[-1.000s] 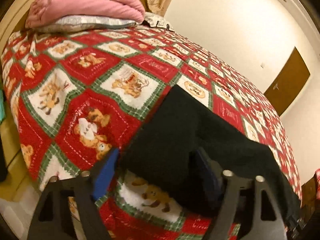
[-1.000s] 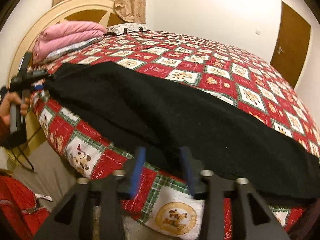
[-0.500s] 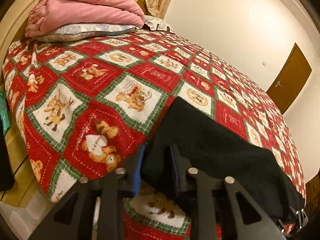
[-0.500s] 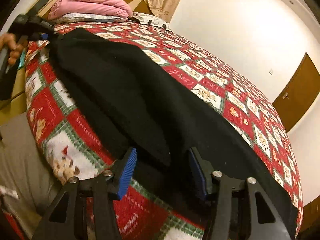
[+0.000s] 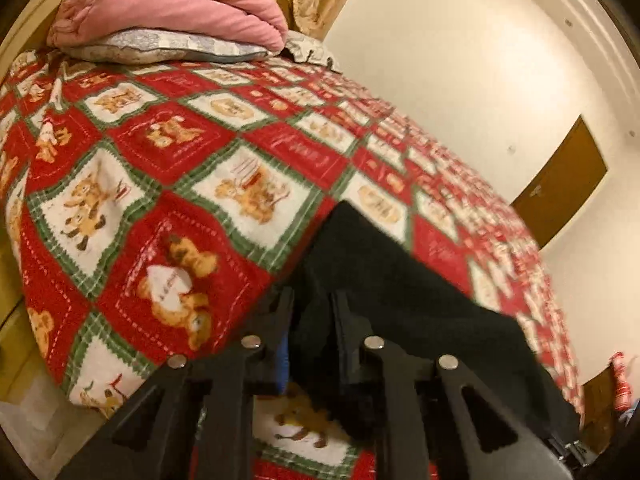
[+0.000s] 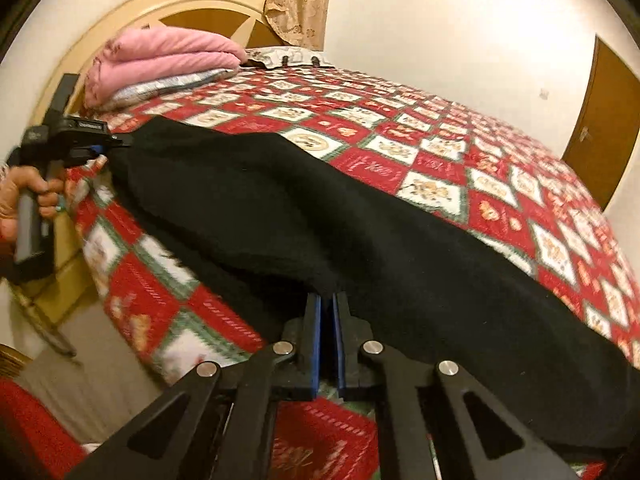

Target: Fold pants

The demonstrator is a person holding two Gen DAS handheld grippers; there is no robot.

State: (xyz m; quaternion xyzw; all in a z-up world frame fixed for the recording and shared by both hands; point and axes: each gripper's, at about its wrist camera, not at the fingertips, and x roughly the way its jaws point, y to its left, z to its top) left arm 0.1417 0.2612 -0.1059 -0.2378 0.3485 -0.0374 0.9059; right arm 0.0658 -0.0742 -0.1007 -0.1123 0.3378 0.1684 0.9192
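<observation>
Two black two-finger grippers have just closed on the long black fabric pants (image 6: 360, 216) lying along the near edge of the red, white and green teddy-bear quilt (image 5: 168, 184): the left gripper (image 5: 312, 304) clamps one end, the right gripper (image 6: 327, 300) pinches the near edge.

Both claws (image 5: 310, 300) (image 6: 328, 300) clamped tight

black pants (image 6: 320, 216), red-green checked bedspread (image 5: 168, 184), pink blanket (image 6: 160, 56)
</observation>
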